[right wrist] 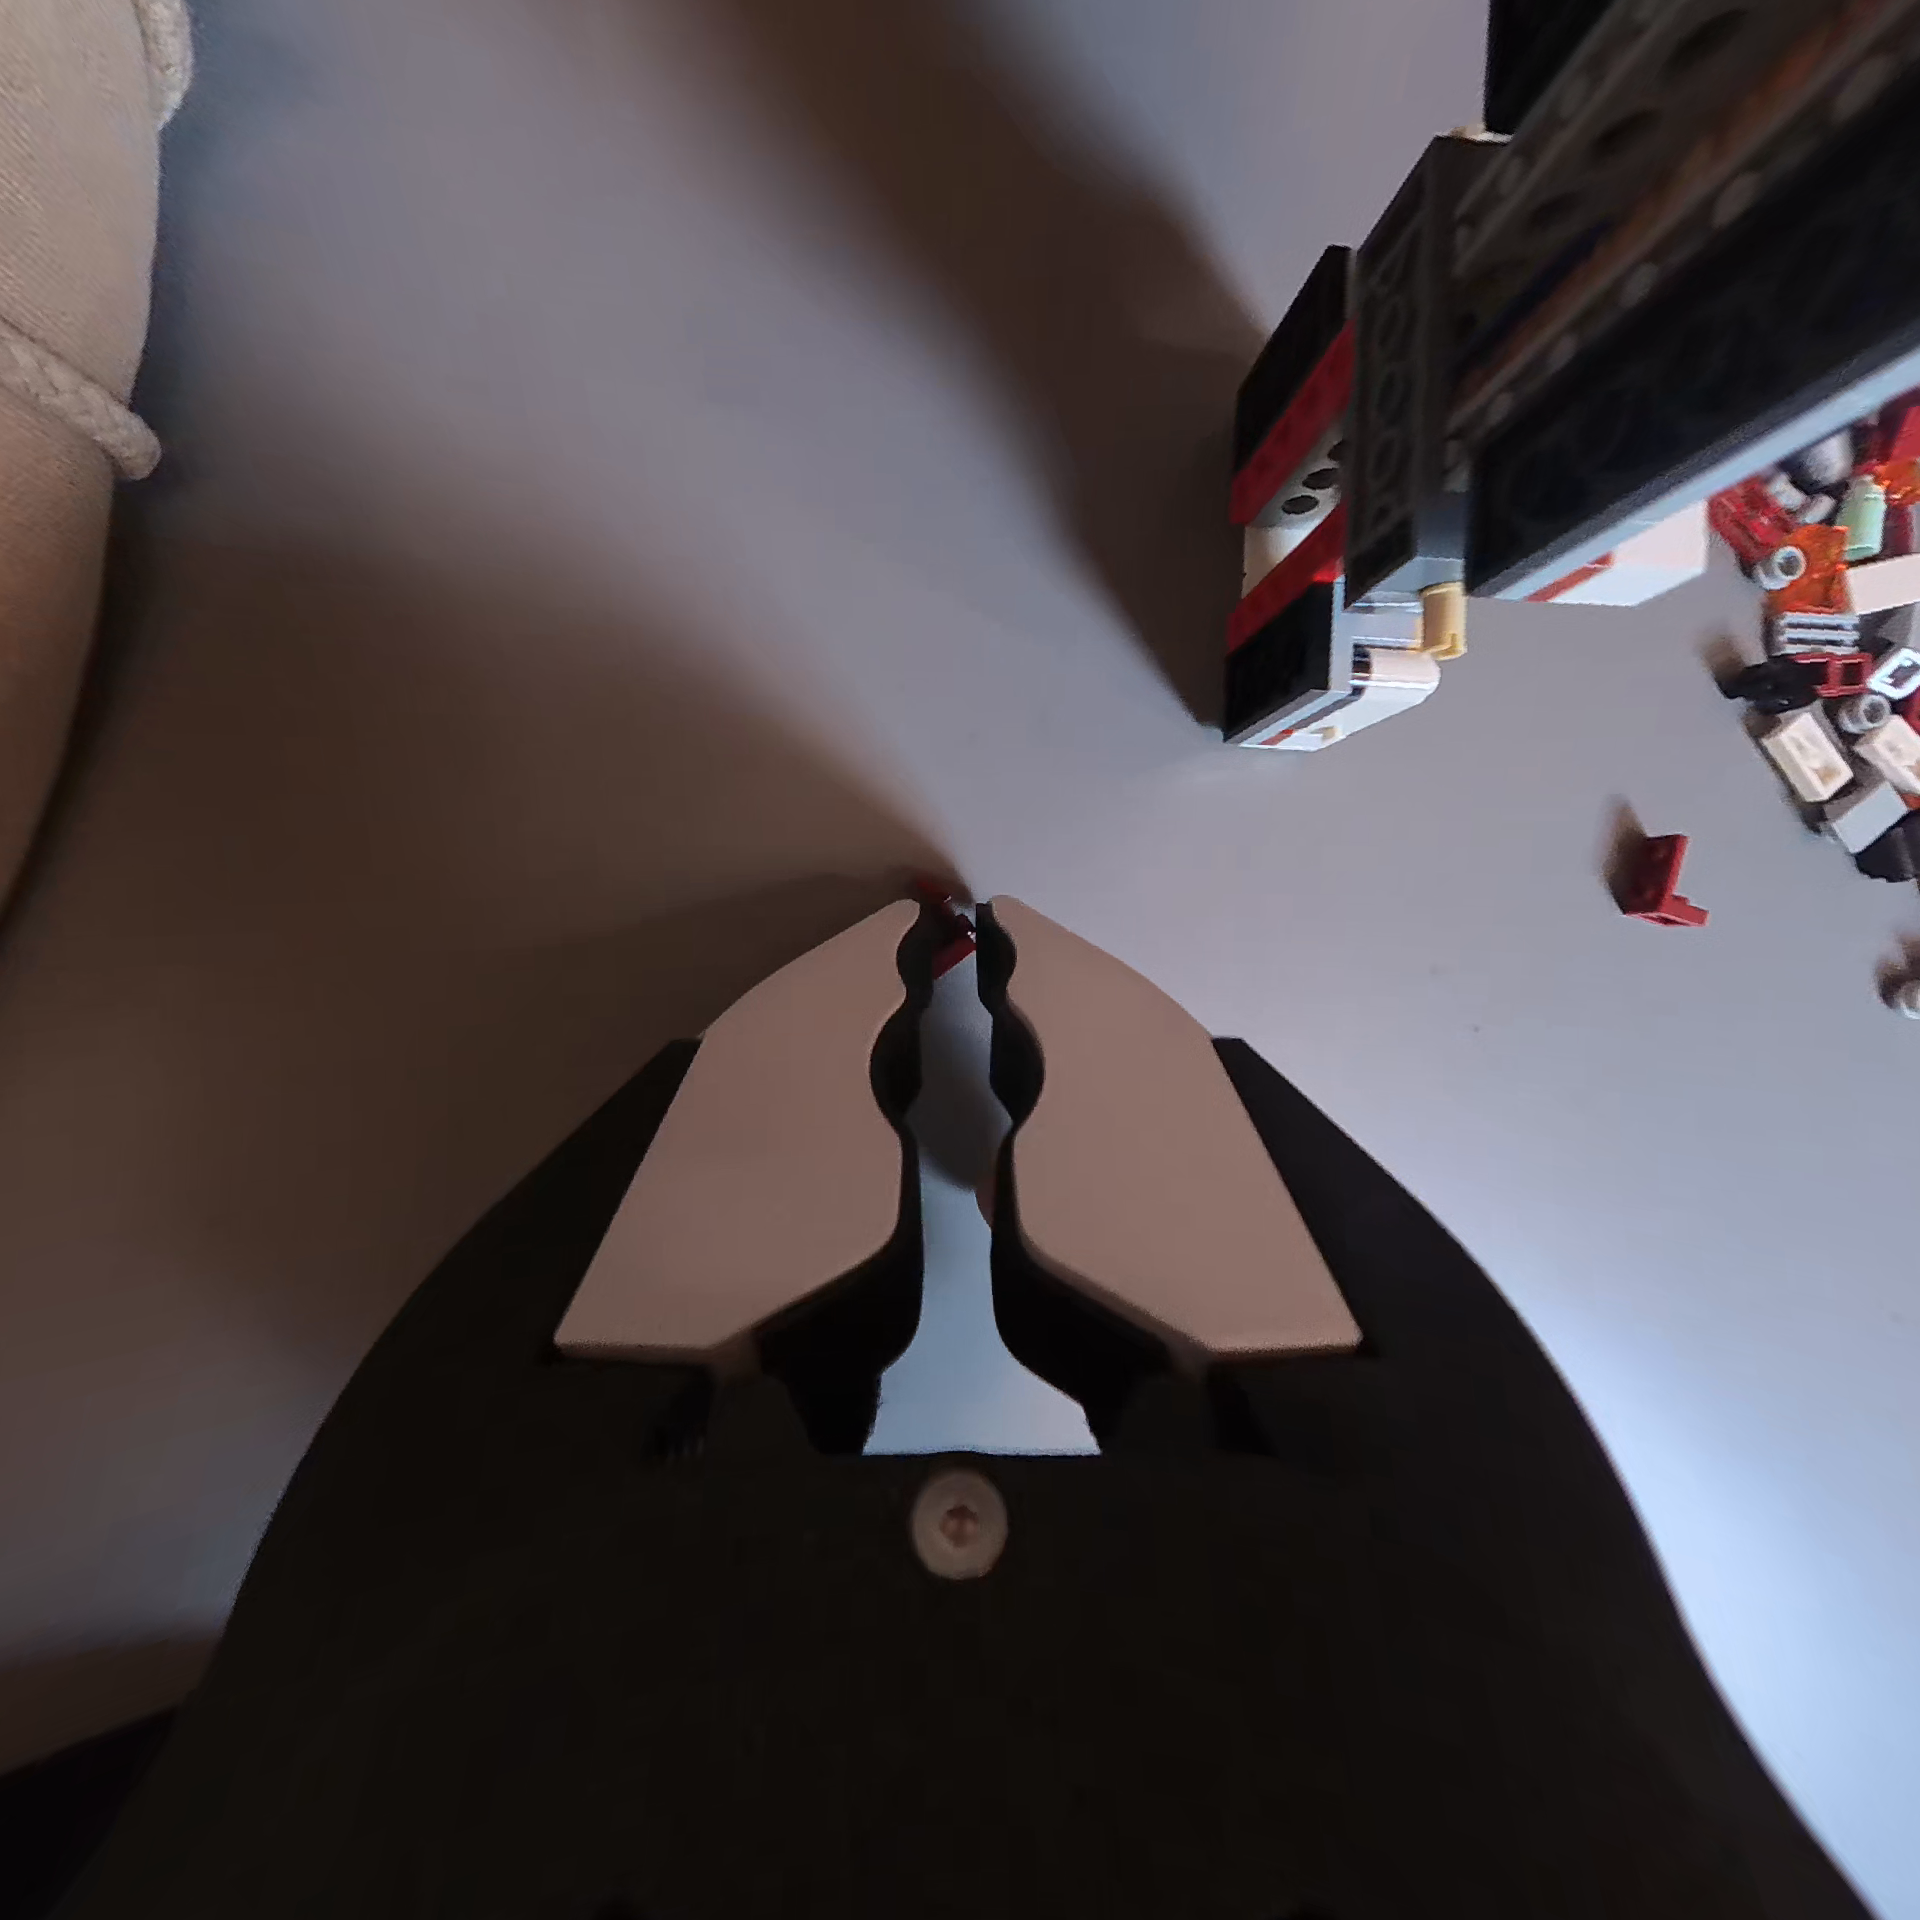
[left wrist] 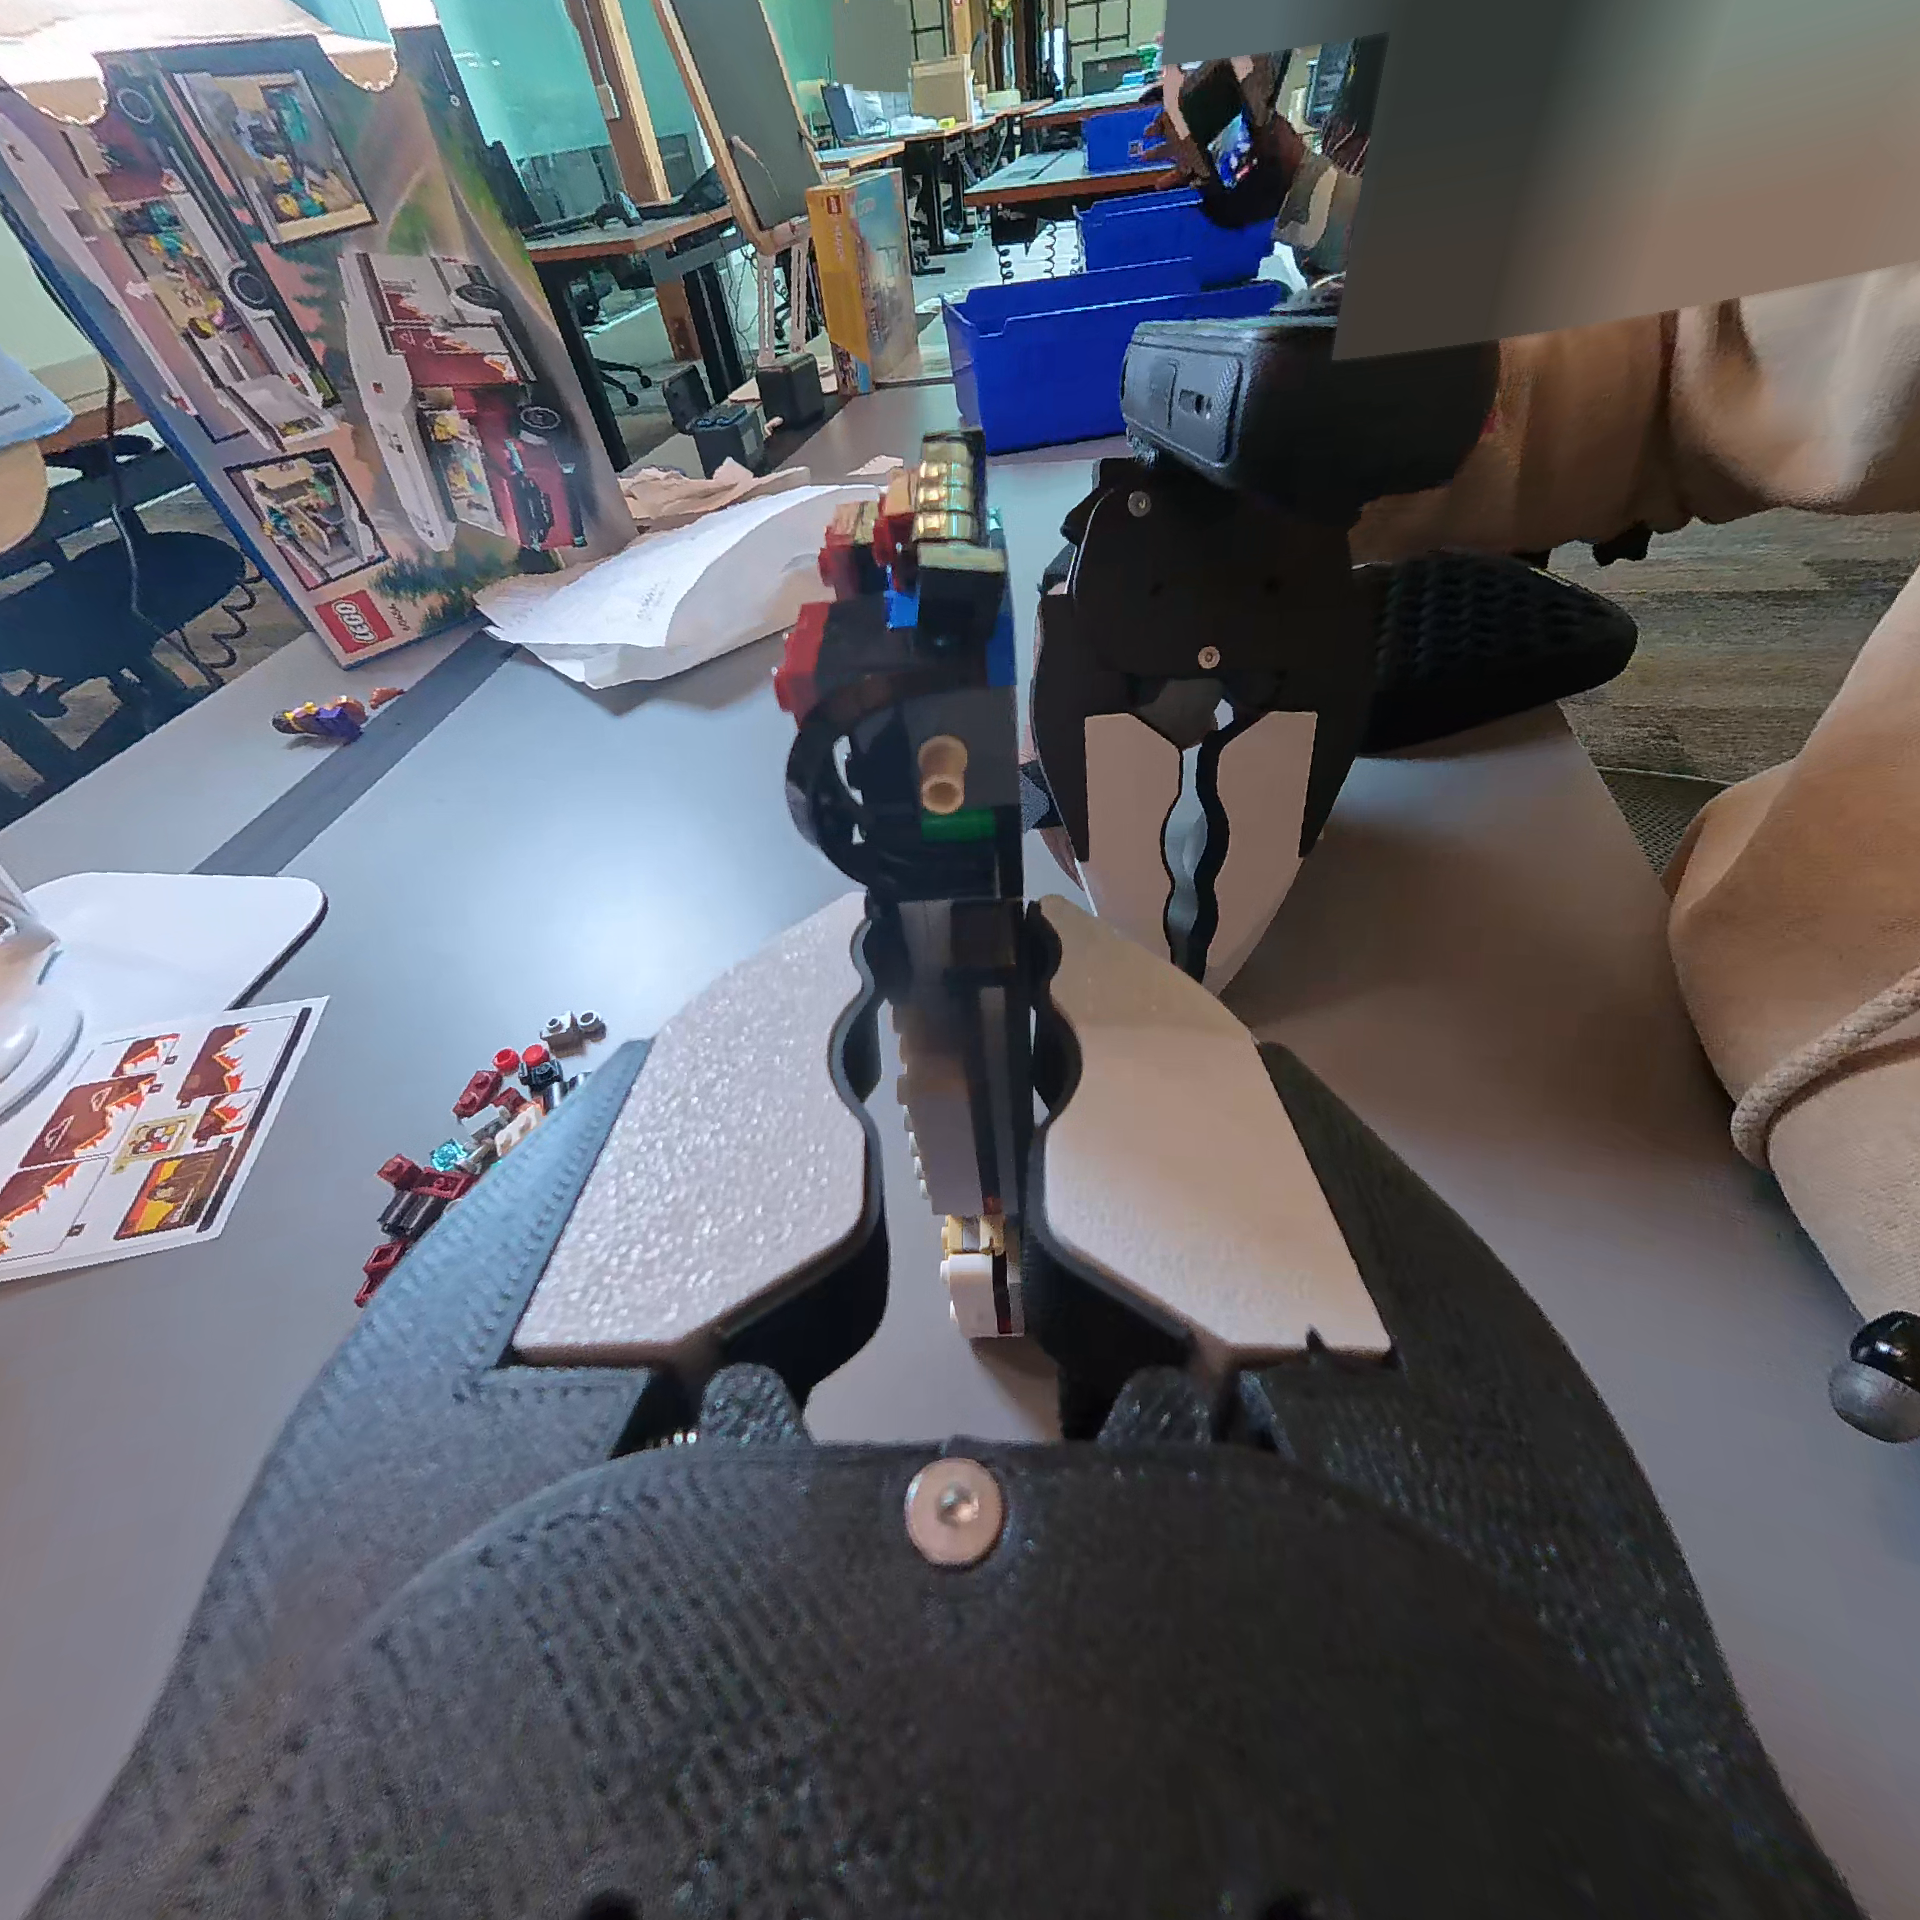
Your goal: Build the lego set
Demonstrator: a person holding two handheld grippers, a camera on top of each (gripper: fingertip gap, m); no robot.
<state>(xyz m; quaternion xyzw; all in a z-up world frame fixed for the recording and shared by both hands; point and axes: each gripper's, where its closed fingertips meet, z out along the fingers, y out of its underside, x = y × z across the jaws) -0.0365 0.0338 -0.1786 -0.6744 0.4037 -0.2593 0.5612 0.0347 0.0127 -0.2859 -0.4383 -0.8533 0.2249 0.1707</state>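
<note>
My left gripper (left wrist: 951, 914) is shut on a multi-coloured brick model (left wrist: 935, 727), mostly black with red, blue and gold parts, and holds it upright over the grey table (left wrist: 520, 831). The model also shows at the upper right of the right wrist view (right wrist: 1403, 436). My right gripper (right wrist: 954, 914) points down at the table just right of the model, and its tips are shut on a small red brick piece (right wrist: 951, 940). In the left wrist view the right gripper (left wrist: 1195, 935) stands with its fingers nearly together and its tips on the table.
A pile of small loose pieces (left wrist: 488, 1122) and a sticker sheet (left wrist: 135, 1132) lie to the left. A toy box (left wrist: 343, 364), a white paper bag (left wrist: 675, 592) and blue bins (left wrist: 1091, 343) stand behind. A dark red bracket piece (right wrist: 1657, 883) lies apart. A person's sleeve (left wrist: 1766, 935) is on the right.
</note>
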